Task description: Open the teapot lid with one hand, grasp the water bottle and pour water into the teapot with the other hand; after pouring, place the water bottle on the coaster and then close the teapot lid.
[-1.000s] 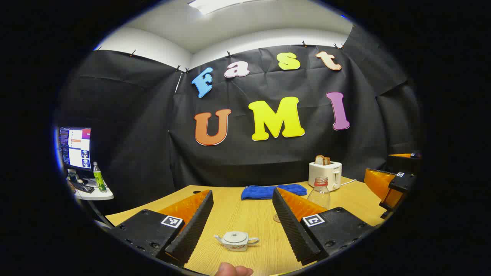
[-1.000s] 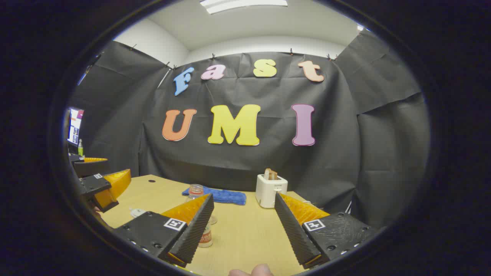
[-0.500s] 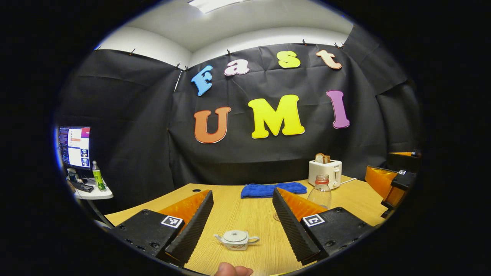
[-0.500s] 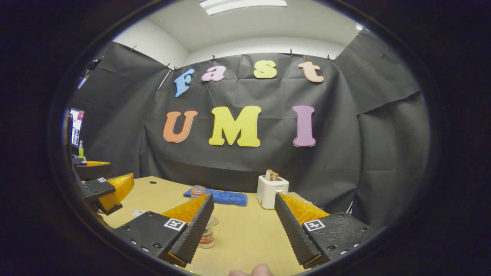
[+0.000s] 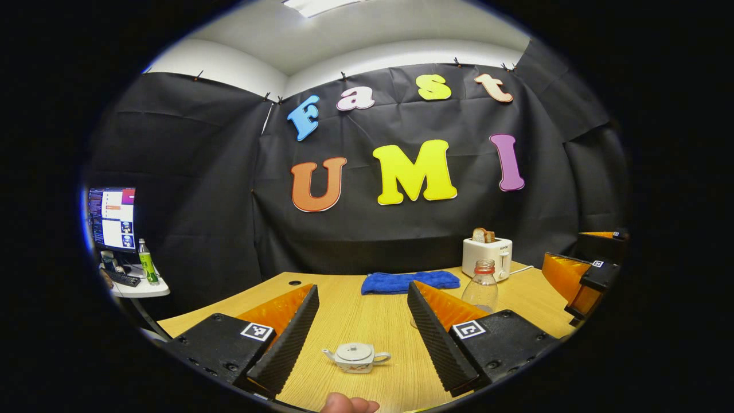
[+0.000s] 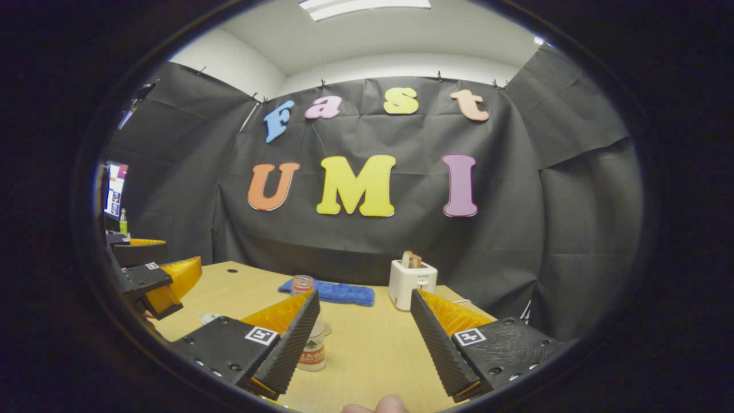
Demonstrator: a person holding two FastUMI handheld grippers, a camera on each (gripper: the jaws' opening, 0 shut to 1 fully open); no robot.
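The left tongs (image 5: 360,330) stood wide open and empty above the tabletop (image 5: 373,321), and the small white teapot (image 5: 355,357), lid on, sat directly ahead in the gap between its two fingers, low and close, spout to the view's left and handle to its right. The right tongs (image 6: 362,332) were equally spread with nothing in them. The water bottle (image 6: 311,327), upright and uncapped, stood just ahead and to the left of their centre line, partly hidden behind the left finger; whether it stood on a coaster could not be told. In the left gripper view the same bottle (image 5: 480,285) rose beyond the right finger, well apart from the teapot. Judging from this, the left hand was the nearer one for lifting the lid, and the right for taking the bottle by its vertical body. Farther back lay a folded blue cloth (image 5: 410,281) and a white toaster (image 5: 487,256) holding bread.
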